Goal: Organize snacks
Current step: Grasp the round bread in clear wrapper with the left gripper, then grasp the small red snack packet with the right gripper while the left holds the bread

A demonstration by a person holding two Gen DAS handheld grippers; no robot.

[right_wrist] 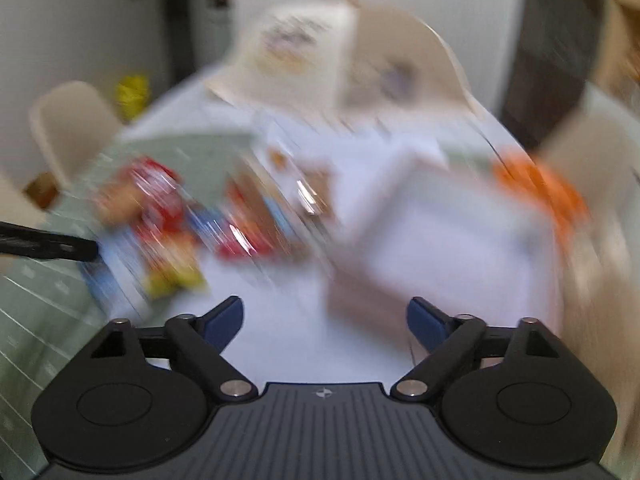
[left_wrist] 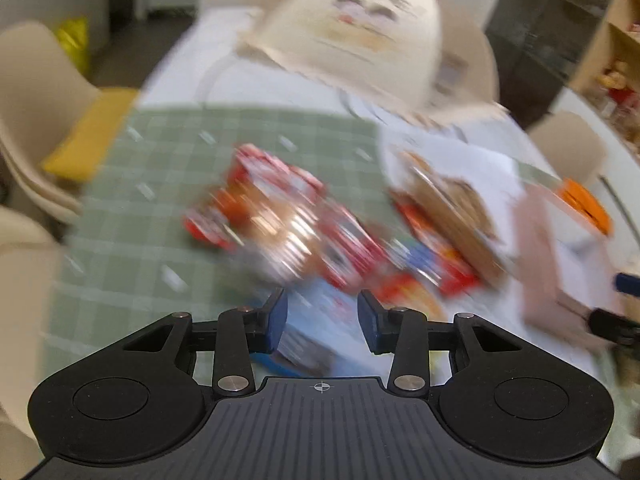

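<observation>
Both views are smeared by motion. Nearest, the left claw [left_wrist: 322, 322] is clamped on a pale blue snack packet [left_wrist: 316, 332], its dark blue pads against the packet's sides. The right claw [right_wrist: 325, 322] stands wide apart over bare white desk [right_wrist: 280, 340], nothing between its pads. Beyond lies a heap of red and silver snack wrappers [left_wrist: 280, 216] on a green checked cloth [left_wrist: 160, 184], beside what seems a white open-topped box [right_wrist: 452, 232]. Farthest stands a cream paper bag [left_wrist: 360, 36].
</observation>
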